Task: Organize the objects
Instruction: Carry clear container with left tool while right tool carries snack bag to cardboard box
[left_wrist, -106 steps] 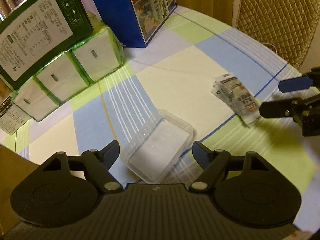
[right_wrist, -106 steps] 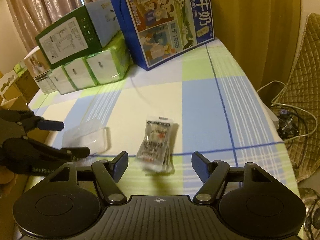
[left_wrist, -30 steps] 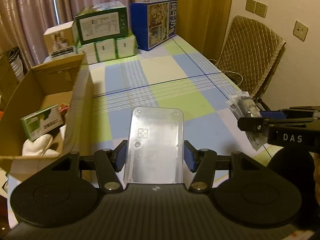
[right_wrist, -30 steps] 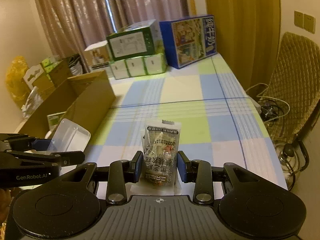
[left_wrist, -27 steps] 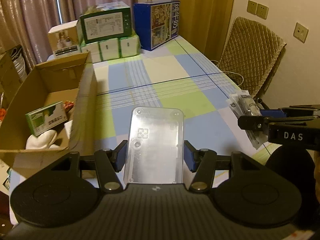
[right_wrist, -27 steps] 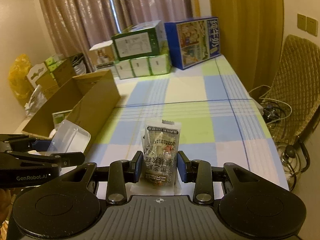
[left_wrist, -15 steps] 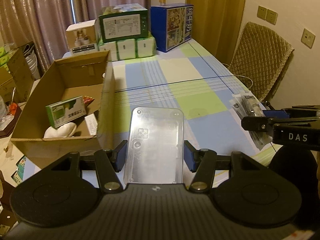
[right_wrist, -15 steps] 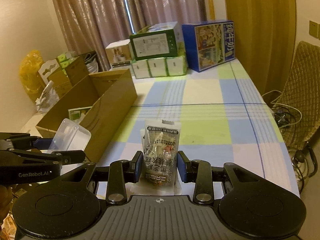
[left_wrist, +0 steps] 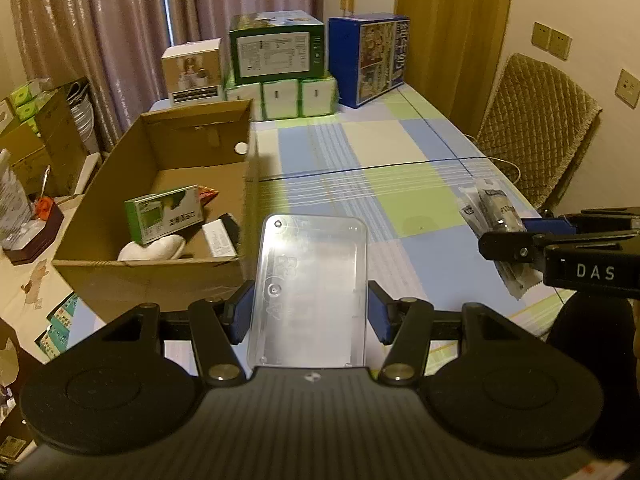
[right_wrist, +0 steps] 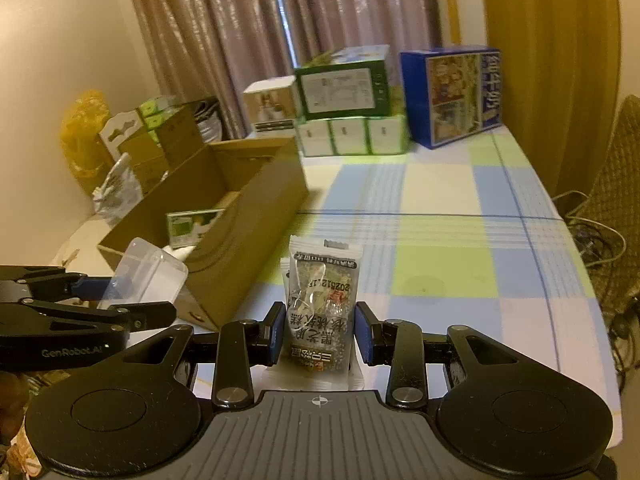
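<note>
My left gripper [left_wrist: 307, 314] is shut on a clear plastic container [left_wrist: 310, 292], held flat above the near end of the checked table [left_wrist: 404, 160]. The same container [right_wrist: 148, 276] shows in the right wrist view at the lower left, between the left gripper's fingers [right_wrist: 132, 316]. My right gripper [right_wrist: 319, 336] is shut on a stack of snack packets [right_wrist: 322, 304], held upright. Those packets [left_wrist: 494, 216] also appear at the right of the left wrist view. An open cardboard box [left_wrist: 168, 200] stands on the table's left side, just ahead and left of the container.
Inside the cardboard box lie a green carton [left_wrist: 164, 216], a white item [left_wrist: 154, 248] and small packs. Stacked boxes [left_wrist: 276, 68] and a blue carton [left_wrist: 368, 60] fill the table's far end. A quilted chair [left_wrist: 532, 128] stands at the right. More boxes and clutter sit left of the table.
Both grippers closed on their objects, lifted them off the table and drew back toward the near end. Over the last second both views swung left, bringing the cardboard box further into view.
</note>
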The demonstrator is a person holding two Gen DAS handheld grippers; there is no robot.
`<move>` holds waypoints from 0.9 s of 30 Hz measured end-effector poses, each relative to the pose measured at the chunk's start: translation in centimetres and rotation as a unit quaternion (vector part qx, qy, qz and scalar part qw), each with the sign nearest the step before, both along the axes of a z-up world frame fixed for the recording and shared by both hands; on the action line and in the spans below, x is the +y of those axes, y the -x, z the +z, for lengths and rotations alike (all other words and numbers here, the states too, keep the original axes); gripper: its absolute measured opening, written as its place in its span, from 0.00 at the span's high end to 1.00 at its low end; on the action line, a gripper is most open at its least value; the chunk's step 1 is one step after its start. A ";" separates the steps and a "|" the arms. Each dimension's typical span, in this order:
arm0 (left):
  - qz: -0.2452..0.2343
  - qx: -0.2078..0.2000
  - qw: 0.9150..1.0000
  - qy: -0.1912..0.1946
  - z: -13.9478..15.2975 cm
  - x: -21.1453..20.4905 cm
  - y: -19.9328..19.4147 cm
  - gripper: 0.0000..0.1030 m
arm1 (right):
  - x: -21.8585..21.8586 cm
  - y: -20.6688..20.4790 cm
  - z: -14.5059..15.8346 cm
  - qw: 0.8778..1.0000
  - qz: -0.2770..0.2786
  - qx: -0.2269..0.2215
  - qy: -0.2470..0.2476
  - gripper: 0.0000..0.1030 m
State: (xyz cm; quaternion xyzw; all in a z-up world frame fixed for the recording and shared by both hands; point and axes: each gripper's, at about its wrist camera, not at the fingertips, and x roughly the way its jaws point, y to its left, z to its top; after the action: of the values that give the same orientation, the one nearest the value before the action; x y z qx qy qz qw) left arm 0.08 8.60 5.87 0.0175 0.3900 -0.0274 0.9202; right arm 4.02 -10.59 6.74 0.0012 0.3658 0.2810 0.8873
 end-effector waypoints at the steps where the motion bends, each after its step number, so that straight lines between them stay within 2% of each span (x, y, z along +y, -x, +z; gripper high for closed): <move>1: 0.004 0.000 1.000 0.000 0.1 0.4 0.1 0.49 | 0.4 0.0 0.0 1.000 0.005 -0.001 0.000 0.67; 16: 0.067 -0.009 0.998 -0.018 2.0 7.3 1.3 0.49 | 8.1 0.3 -0.2 0.996 0.087 -0.013 0.004 0.67; 27: 0.082 -0.009 0.996 -0.019 2.0 9.7 1.2 0.49 | 11.2 -0.1 -0.5 0.993 0.114 -0.010 0.007 0.67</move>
State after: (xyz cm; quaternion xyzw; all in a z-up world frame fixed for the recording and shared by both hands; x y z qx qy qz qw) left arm -1.12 18.32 7.90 0.0031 0.3823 0.0559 0.9223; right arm 4.09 0.61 6.23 -0.0491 0.3570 0.3777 0.8529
